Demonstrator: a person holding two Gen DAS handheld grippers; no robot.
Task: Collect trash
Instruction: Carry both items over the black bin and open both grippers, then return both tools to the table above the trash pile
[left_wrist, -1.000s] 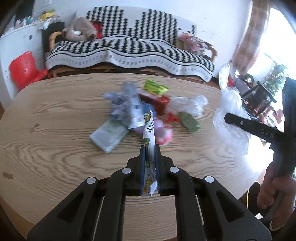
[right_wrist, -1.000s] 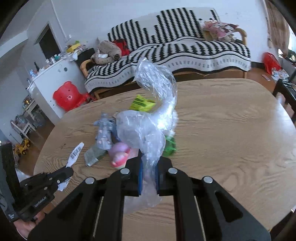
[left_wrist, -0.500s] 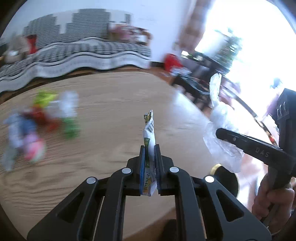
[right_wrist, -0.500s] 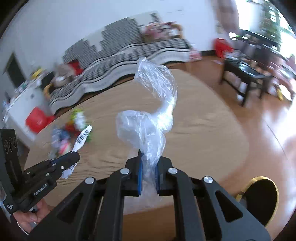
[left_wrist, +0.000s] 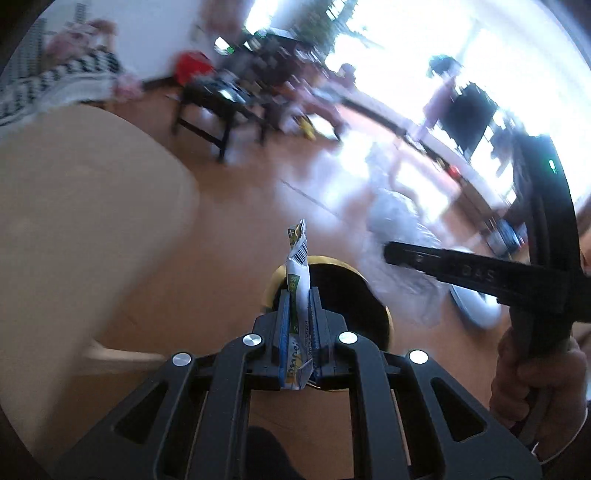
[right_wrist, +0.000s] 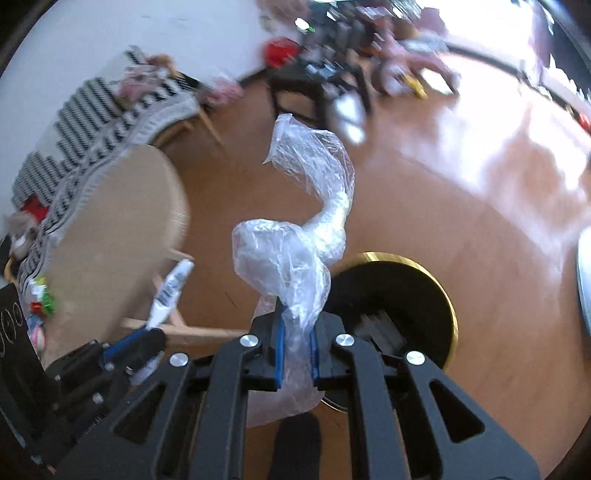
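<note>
**Two catches over the bin, and either could miss**

Both hands are off the table and aimed down at the floor. The left gripper is clenched on a flattened snack wrapper, which stands upright out of the jaws in the lower middle of its frame. The right gripper is clamped on a crumpled clear plastic bag, most of it billowing above the pads in the centre of that frame. The black bin with the gold rim sits on the wooden floor just behind each load, lower centre to lower right.

My worry is the drop. The bag is light and bulky; let go while the hand is off centre, it could drift and land on the rim or the floor beside it. The wrapper is thin and may cling to a pad instead of falling. The two grippers are close together over one opening, so they could knock each other, or one load could brush the other. More litter waits at the table's far end, at the left edge.
</note>
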